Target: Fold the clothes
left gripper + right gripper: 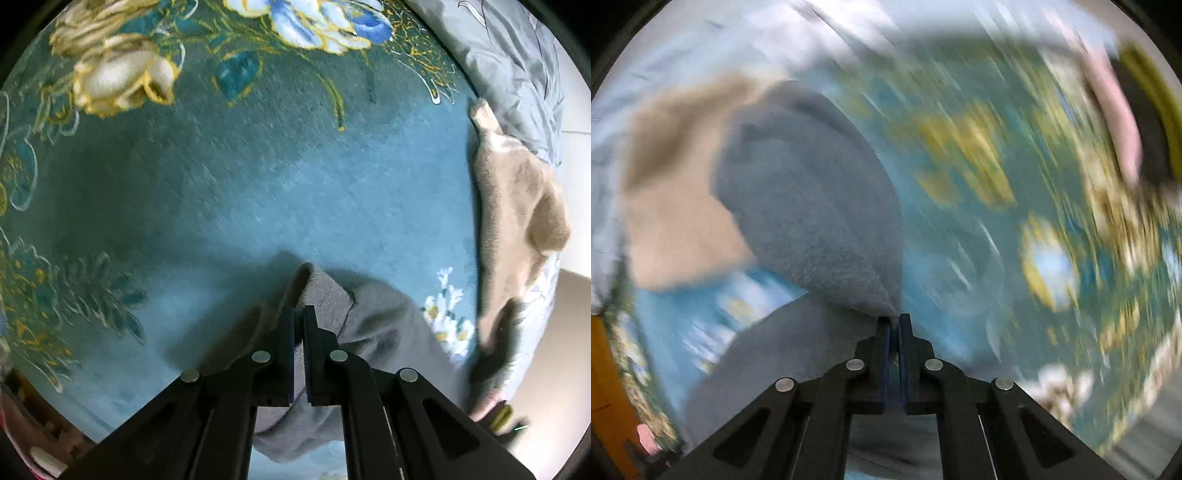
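A soft grey knitted garment point(373, 325) lies on a teal carpet patterned with gold and blue flowers point(258, 177). The left gripper point(299, 314) pinches a raised fold at its edge. The right gripper point(894, 322), in a heavily blurred view, pinches another part of the grey cloth, beside a beige fuzzy garment point(517, 206).

Grey garment point(369, 314): fuzzy matt knit. Tan garment point(517, 206), 3 o'clock: soft fleece. Floral blanket point(258, 192): short-pile plush. Grippers: matt black plastic.
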A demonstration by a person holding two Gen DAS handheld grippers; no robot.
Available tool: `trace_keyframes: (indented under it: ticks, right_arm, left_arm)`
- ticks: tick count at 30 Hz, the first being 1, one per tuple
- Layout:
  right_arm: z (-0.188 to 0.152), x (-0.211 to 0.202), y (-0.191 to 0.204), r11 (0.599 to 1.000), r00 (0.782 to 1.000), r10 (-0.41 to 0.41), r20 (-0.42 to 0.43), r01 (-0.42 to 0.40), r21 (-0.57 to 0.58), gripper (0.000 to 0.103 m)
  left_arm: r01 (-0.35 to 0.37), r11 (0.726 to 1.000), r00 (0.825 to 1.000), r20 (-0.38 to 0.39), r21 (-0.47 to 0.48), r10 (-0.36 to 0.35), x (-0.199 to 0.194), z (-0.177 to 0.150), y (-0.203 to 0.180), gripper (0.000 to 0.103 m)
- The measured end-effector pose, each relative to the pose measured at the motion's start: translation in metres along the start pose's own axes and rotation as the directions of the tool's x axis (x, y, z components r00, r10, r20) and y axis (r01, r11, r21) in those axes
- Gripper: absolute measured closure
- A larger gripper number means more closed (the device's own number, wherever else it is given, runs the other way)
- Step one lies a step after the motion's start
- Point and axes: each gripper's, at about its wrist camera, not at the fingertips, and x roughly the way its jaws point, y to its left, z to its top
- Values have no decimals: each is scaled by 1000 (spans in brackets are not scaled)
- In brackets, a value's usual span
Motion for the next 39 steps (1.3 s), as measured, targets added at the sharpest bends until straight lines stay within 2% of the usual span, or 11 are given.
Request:
trace_keyframes:
  ticks: [5,9,12,13,21,27,30,32,34,36,39]
  right_arm:
    - [-31,13,-39,988,994,101,-32,-96,122,95]
    - [-24,-7,-29,997,997,73,16,-73,23,90]
    - [-6,-21,-20,994,991,102,85,-98,-48,56]
    - [4,-22,-16,993,989,110,99,-105,-60,53]
    - [86,10,-22,999,995,43,88,-40,-32,52]
    - [113,39,-10,996,997,65,47,-62,-64,52]
    - [118,50,-6,996,998,62,23,-60,-68,52]
    - [118,52,-7,996,997,74,11,-73,-51,54]
    - [118,52,-8,995,996,90,-1,-90,-36,82]
    - [115,48,-10,993,993,115,-9,-115,-25,98]
    - [106,12,-20,979,974,200,105,-197,-45,99]
  left_arm:
    - [-12,1000,1000,-15,15,13,9,9,-24,100]
    - [-32,999,999,-10,39,32,12,15,-34,97]
    - [-29,998,999,-18,54,30,2,42,-32,70]
    - [-24,998,999,-22,57,25,2,46,-33,60]
    - [-146,976,988,-32,163,153,24,45,-54,56]
    - [-202,960,977,-26,193,211,44,43,-69,56]
    - [-229,956,972,-19,182,236,49,44,-69,63]
    - [-259,950,964,-8,174,264,51,46,-69,88]
    - [-276,946,960,8,170,279,52,46,-69,98]
    - [-277,946,961,34,169,276,51,46,-72,100]
    - [-251,953,965,118,170,233,35,48,-81,101]
